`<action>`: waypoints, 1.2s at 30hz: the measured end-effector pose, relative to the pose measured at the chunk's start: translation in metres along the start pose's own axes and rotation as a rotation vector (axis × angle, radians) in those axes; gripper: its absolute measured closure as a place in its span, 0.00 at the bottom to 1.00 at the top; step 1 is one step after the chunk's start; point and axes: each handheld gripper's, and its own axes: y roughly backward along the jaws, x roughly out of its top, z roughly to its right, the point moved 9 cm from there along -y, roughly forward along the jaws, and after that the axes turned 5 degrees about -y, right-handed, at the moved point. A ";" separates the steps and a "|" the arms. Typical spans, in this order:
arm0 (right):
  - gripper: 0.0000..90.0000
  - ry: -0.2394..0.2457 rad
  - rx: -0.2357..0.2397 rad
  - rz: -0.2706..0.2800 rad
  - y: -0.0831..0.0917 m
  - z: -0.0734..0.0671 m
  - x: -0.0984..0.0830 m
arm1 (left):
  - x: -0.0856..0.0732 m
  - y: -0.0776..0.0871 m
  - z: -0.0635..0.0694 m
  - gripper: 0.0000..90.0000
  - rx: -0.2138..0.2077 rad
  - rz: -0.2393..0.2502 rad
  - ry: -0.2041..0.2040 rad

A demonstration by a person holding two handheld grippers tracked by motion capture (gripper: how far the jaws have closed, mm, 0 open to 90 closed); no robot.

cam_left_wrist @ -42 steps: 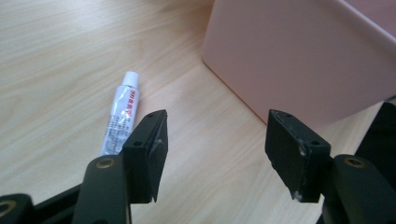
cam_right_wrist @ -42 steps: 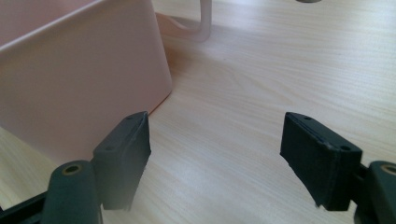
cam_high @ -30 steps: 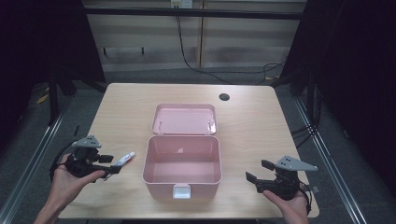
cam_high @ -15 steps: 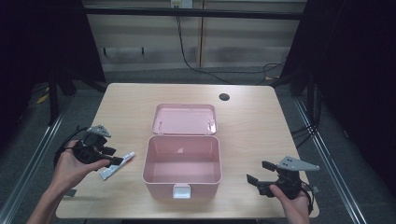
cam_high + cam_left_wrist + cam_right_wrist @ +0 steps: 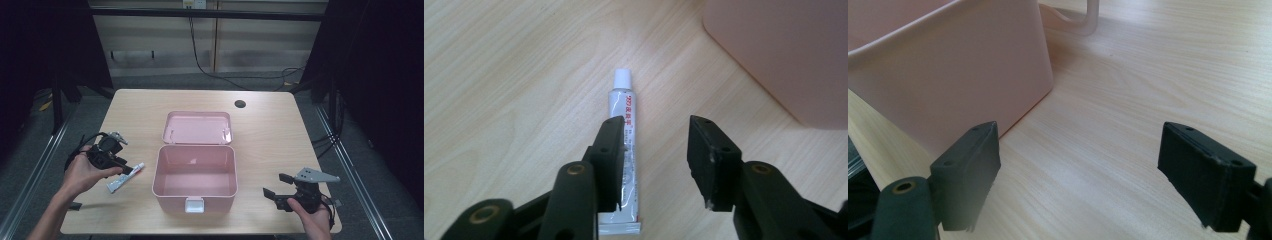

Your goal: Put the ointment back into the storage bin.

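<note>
Pick-up step — left gripper (image 5: 651,150) jaws have just been closing around the white ointment tube (image 5: 623,150) lying lower left, beside the open pink plastic box (image 5: 196,176), not yet clamped; right gripper (image 5: 277,189) apart, idle lower right — next: finish the squeeze, lift

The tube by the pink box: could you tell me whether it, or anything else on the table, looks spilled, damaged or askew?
Nothing stands out. The tube lies flat and capped on the table, apart from the open, empty box. The left tongs have just been closing, one jaw over the tube, not yet gripping it.
</note>
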 end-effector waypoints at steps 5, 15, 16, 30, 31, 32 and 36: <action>0.18 -0.001 0.000 -0.005 0.000 0.000 -0.001 | 0.000 -0.007 -0.002 0.69 -0.015 -0.030 -0.011; 0.18 -0.004 0.009 -0.010 -0.002 -0.001 -0.001 | -0.006 -0.030 -0.007 0.72 -0.016 -0.102 -0.013; 0.18 -0.006 0.009 -0.012 -0.002 -0.001 -0.002 | -0.007 -0.030 -0.008 0.72 -0.017 -0.107 -0.010; 0.18 0.001 0.022 -0.032 -0.005 -0.003 -0.004 | -0.014 -0.049 -0.014 0.70 -0.012 -0.155 -0.010; 0.18 0.002 0.023 -0.033 -0.005 -0.003 -0.004 | -0.016 -0.049 -0.017 0.70 0.005 -0.166 -0.016; 0.18 0.003 0.023 -0.033 -0.005 -0.003 -0.004 | -0.017 -0.049 -0.018 0.70 0.013 -0.169 -0.007; 0.18 -0.002 0.022 -0.036 -0.005 -0.003 -0.004 | -0.019 -0.054 -0.019 0.72 0.006 -0.177 -0.012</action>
